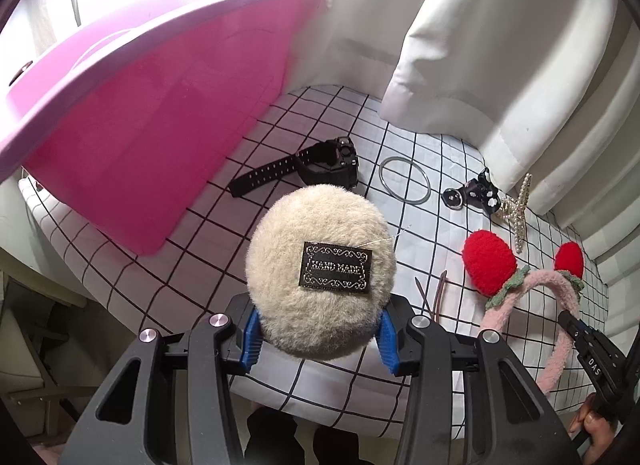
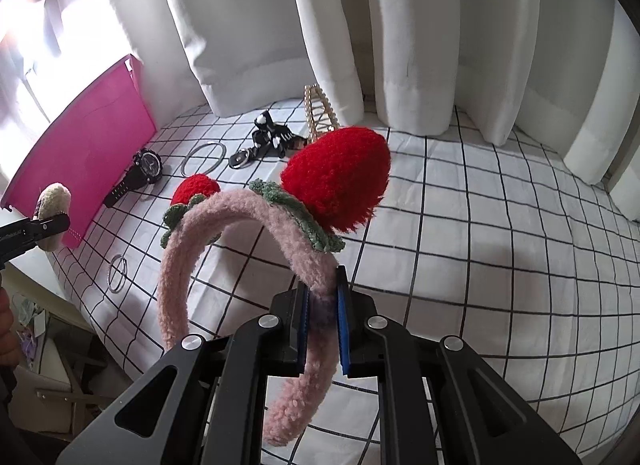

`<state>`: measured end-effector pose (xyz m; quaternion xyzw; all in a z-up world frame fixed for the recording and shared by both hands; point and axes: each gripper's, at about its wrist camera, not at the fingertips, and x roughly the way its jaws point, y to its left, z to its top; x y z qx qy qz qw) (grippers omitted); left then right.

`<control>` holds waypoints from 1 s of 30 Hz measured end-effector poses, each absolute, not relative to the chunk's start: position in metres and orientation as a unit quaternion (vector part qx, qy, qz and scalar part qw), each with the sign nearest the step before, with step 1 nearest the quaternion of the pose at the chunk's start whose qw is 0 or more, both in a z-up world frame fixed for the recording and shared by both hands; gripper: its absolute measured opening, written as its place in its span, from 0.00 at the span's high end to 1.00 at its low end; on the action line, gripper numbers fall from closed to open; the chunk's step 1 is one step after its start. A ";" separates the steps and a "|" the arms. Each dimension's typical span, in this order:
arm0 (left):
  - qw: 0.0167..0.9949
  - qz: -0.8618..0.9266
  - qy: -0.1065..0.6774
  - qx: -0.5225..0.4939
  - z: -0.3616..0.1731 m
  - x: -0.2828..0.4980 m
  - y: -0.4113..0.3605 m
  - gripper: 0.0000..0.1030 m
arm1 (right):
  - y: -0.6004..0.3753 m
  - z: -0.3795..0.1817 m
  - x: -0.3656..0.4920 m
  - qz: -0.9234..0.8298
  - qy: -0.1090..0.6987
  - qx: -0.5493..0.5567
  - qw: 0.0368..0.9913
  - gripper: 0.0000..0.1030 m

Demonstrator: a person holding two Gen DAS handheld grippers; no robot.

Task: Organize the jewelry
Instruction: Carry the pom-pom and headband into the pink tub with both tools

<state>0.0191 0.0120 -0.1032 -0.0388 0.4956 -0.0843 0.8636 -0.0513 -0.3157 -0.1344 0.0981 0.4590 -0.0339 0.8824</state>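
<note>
The round puff looked furry and matt, the headband was woolly pink plush. The bangle was shiny smooth metal, the bin glossy pink plastic, the tablecloth quilted cloth.

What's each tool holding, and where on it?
Left tool: beige fluffy pad, gripped across its lower edge. Right tool: pink strawberry headband, clamped on its band just below the larger strawberry.
</note>
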 end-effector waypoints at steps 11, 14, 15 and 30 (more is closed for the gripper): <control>0.893 -0.098 0.438 -0.022 -0.049 0.014 0.012 0.57 | -0.298 -0.065 -0.038 -0.022 0.401 0.069 0.913 0.89; 0.903 -0.103 0.416 -0.032 -0.028 0.017 0.019 0.57 | -0.286 -0.044 -0.028 -0.009 0.382 0.060 0.922 0.89; 0.907 -0.103 0.408 -0.034 -0.021 0.017 0.023 0.57 | -0.280 -0.037 -0.024 -0.004 0.375 0.057 0.925 0.89; 0.946 -0.039 0.320 -0.039 0.044 0.049 0.111 0.57 | -0.159 0.042 0.074 0.110 0.298 0.013 0.948 0.89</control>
